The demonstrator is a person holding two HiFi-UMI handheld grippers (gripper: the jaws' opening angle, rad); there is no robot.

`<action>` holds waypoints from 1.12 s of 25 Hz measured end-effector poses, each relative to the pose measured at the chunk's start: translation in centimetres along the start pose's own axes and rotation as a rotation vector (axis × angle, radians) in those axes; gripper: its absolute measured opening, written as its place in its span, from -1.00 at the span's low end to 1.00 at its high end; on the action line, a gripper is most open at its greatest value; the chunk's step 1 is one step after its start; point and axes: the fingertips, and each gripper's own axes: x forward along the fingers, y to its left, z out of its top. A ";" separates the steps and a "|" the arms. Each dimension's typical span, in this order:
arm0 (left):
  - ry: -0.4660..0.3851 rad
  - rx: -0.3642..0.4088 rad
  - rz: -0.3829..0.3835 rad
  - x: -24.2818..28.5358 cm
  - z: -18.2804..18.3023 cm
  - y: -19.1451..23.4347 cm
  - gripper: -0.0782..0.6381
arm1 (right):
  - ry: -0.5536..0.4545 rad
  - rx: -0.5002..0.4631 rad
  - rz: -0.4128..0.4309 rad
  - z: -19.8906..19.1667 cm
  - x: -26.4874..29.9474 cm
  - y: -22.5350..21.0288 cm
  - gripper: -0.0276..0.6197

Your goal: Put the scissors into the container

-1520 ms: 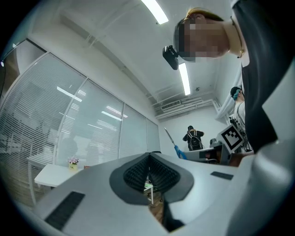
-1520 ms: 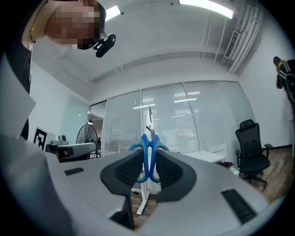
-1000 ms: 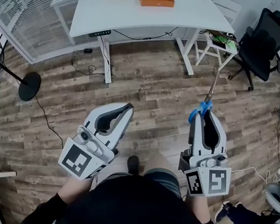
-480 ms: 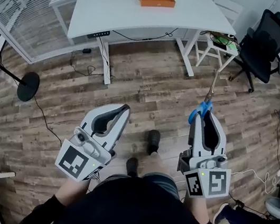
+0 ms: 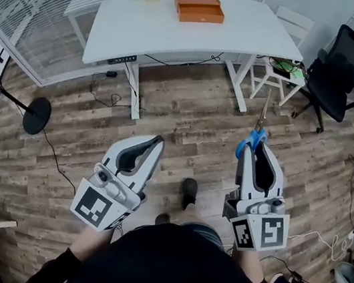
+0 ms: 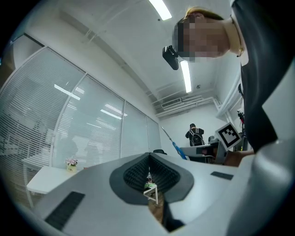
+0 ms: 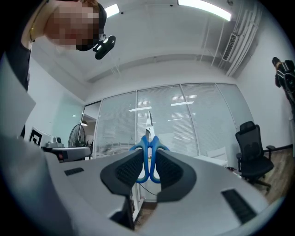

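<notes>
Scissors (image 5: 254,136), blue handles pinched in the right gripper (image 5: 251,148) with blades jutting ahead of it, should travel level and steady toward the orange container (image 5: 199,7) on the desk (image 5: 150,24) far ahead; left gripper (image 5: 156,143) closed, empty.

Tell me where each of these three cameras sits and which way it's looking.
Head view: on the person's head, looking steeply down at floor, white desk, orange box; shows torso, a shoe, left gripper, right gripper.
Left gripper view: on that gripper, looking along its closed jaws toward glass partitions; torso at right.
Right gripper view: on that gripper, looking along jaws clamped on the scissors, toward an office chair; torso at upper left.
Shared: all three show the scissors.
</notes>
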 end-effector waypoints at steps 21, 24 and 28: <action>-0.013 0.008 0.056 14.4 -2.0 6.6 -0.74 | -0.011 0.011 0.058 -0.3 13.4 -10.2 -0.64; -0.023 0.004 0.067 16.2 -2.0 7.0 -0.74 | -0.012 0.012 0.072 -0.4 14.7 -11.6 -0.64; -0.001 0.016 0.101 17.3 -3.0 7.6 -0.74 | -0.014 0.018 0.099 -0.6 16.2 -12.6 -0.64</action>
